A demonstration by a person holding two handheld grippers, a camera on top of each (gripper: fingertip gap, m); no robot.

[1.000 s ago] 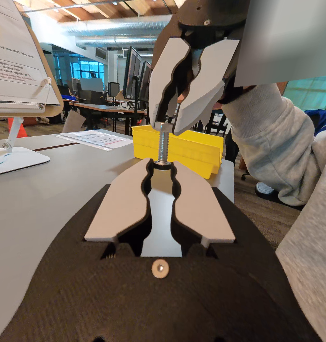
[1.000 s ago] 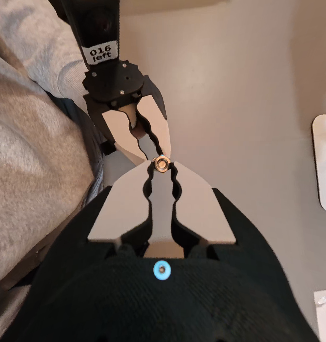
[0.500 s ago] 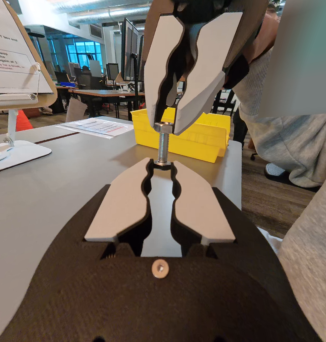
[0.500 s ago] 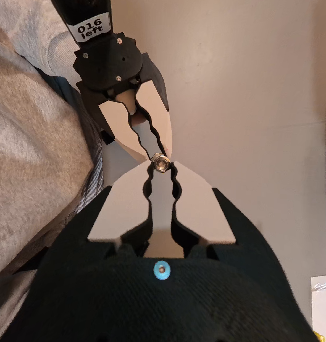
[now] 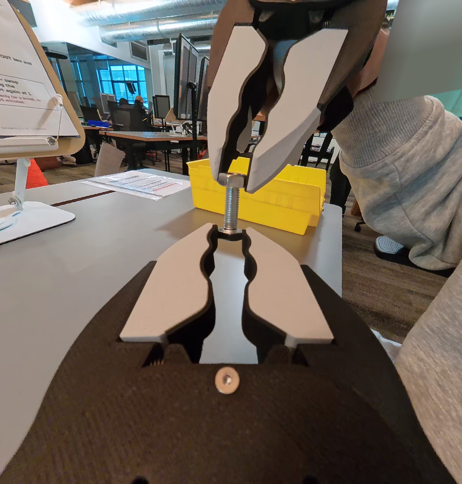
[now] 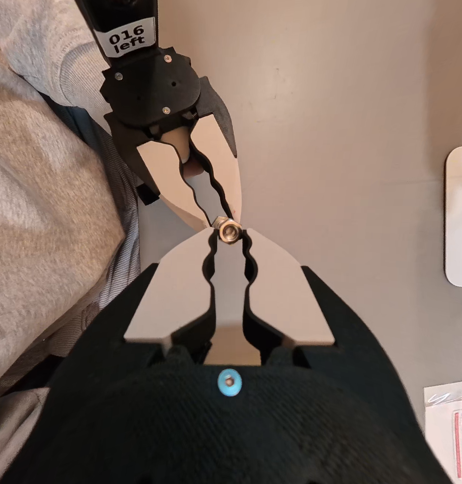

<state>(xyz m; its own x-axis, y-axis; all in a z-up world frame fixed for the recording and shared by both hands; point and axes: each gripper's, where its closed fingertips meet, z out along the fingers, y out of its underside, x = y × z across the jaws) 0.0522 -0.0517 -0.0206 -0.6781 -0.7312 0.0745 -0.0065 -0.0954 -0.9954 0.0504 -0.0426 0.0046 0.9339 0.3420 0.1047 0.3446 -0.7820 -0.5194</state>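
Our left tongs [image 5: 229, 234] are clamped on a nut [image 5: 230, 231] at the foot of an upright bolt [image 5: 231, 203]. Our right tongs [image 5: 234, 180], reaching down from twelve o'clock, are clamped on the bolt's head, above the grey desk [image 5: 67, 262], with a yellow bin [image 5: 277, 207] just behind at one o'clock.

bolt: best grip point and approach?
Grip the bolt by its hex head, from above along the upright shank: the flats suit two fingers. The right gripper grips there; the left gripper clamps the nut below.
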